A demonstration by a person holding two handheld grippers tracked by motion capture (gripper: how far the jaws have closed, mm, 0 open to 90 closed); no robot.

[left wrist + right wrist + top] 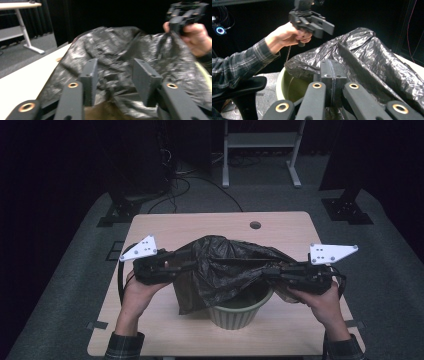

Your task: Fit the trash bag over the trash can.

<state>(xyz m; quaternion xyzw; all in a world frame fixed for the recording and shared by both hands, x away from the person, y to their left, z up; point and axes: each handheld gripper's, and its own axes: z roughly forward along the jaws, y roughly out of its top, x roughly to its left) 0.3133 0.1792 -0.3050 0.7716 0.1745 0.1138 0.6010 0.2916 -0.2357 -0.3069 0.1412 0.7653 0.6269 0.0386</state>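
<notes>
Black bin bag (225, 270) is stretched over the green bin (239, 312) at table (280, 227) centre, hiding most of the rim. Right gripper (272, 272) at 3 o'clock is clenched on the bag's edge, while left gripper (175, 265) at 9 o'clock has jaws apart, bag film between the pads, not pinched. A desk frame (260, 150) stands at 12 o'clock with cables (180, 182) at 11, both well apart.

A pale wooden desk (280, 227) with a round cable hole (255, 225) stands on grey carpet (65, 285). Beyond it, a white table frame (260, 150) and loose cables (175, 180) sit before dark curtains; the room is dim.
</notes>
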